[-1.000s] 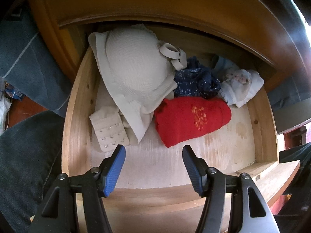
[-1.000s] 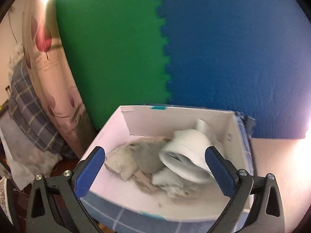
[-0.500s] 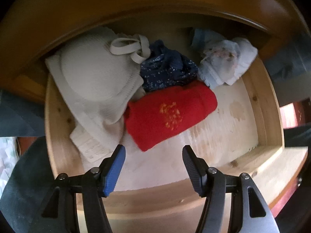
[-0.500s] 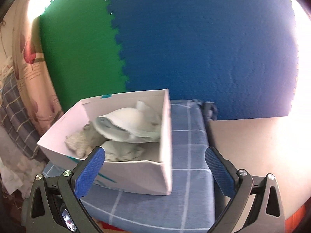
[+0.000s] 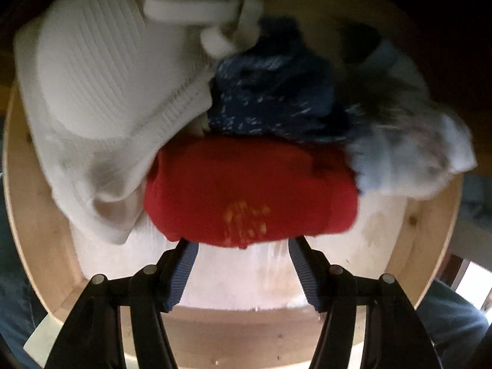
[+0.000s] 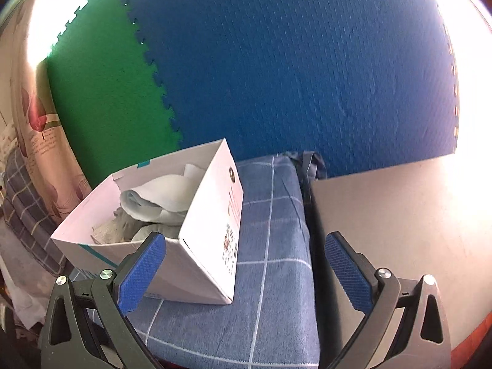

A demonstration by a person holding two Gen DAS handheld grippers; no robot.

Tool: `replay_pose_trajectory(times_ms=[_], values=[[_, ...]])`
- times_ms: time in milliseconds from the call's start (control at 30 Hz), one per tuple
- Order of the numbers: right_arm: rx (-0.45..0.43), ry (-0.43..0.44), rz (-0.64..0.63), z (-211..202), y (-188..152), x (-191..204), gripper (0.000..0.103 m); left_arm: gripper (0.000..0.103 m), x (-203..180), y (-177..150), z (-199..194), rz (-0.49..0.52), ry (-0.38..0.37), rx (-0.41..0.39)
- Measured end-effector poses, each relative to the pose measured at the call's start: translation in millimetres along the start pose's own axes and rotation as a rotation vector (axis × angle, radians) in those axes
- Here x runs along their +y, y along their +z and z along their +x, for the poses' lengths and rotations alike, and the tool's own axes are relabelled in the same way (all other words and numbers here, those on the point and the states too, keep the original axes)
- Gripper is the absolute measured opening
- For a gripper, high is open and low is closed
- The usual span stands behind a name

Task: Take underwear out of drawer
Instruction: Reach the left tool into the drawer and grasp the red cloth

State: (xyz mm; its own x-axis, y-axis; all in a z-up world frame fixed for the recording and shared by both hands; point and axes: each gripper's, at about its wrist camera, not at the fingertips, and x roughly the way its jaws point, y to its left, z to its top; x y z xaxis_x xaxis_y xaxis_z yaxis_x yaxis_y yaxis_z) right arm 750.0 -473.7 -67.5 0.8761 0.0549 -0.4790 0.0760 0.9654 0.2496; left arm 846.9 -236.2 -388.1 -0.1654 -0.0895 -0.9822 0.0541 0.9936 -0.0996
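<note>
In the left wrist view, the left tongs (image 5: 243, 246) are seen spread apart with nothing between them, the blue ribbed pads set to either side of the near edge of a folded red cloth garment with a small yellow motif (image 5: 249, 190). The pads appear to be just at the garment's near edge, though contact cannot be confirmed through the blur. This straddling stance is judged to be a preparation for pinching the red piece, as it lies nearest and uppermost at the front of the open pale wooden drawer (image 5: 33, 215). Beside it on the left, a white ribbed padded bra (image 5: 101, 70) is draped, its loose strap curled at the back. Behind the red garment a crumpled dark blue speckled piece (image 5: 276, 92) is bunched, and to the right a pale blue-and-white piece (image 5: 409, 160) is heaped against the drawer's side. All remaining underwear thus lies inside the drawer.

In the right wrist view, the right tongs (image 6: 246, 270) are likewise held wide apart and empty, raised above a blue checked fabric surface (image 6: 270, 292). On that surface an open white cardboard box (image 6: 212, 221) stands, holding pale folded garments (image 6: 160, 190); it is judged to serve as the place for removed pieces. Farther back, a wall of blue and green interlocking foam mats (image 6: 292, 70) is visible.
</note>
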Motion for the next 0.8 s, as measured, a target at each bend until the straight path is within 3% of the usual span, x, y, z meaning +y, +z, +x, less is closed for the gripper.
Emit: replay_pose_trajectory(times_ms=[100, 133, 167, 200, 267, 400, 433, 500, 533, 567, 667, 800], values=[[0.018, 0.011, 0.009, 3, -2, -1, 0.103, 0.062, -3, 3, 4, 0.007, 0.02, 0.015], [0.019, 0.012, 0.009, 3, -2, -1, 0.103, 0.05, -4, 4, 2, 0.018, 0.02, 0.006], [0.021, 0.011, 0.007, 4, -3, 0, 0.103, 0.003, -4, 4, -1, 0.022, 0.029, -0.006], [0.023, 0.015, 0.003, 4, -4, 1, 0.103, 0.001, -1, 3, -4, 0.018, 0.038, 0.003], [0.034, 0.019, -0.005, 7, -5, 3, 0.103, 0.001, 3, 1, -8, 0.026, -0.03, 0.019], [0.065, 0.03, 0.002, 15, -9, 5, 0.103, 0.001, 9, -10, -31, 0.057, -0.099, -0.071], [0.068, 0.032, 0.003, 15, -10, 6, 0.103, 0.002, 11, -12, -37, 0.055, -0.087, -0.105], [0.07, 0.034, -0.005, 15, -12, 8, 0.103, 0.026, 21, -17, -48, 0.003, -0.12, -0.17], [0.073, 0.032, -0.014, 15, -13, 11, 0.103, 0.052, 25, -18, -51, -0.018, -0.129, -0.181], [0.076, 0.03, -0.022, 15, -14, 12, 0.103, 0.064, 28, -20, -51, -0.028, -0.132, -0.185], [0.093, 0.038, -0.039, 18, -17, 18, 0.103, 0.065, 42, -21, -49, -0.13, -0.23, -0.186], [0.129, 0.056, -0.046, 26, -22, 21, 0.103, 0.078, 77, -25, -32, -0.456, -0.523, -0.129]])
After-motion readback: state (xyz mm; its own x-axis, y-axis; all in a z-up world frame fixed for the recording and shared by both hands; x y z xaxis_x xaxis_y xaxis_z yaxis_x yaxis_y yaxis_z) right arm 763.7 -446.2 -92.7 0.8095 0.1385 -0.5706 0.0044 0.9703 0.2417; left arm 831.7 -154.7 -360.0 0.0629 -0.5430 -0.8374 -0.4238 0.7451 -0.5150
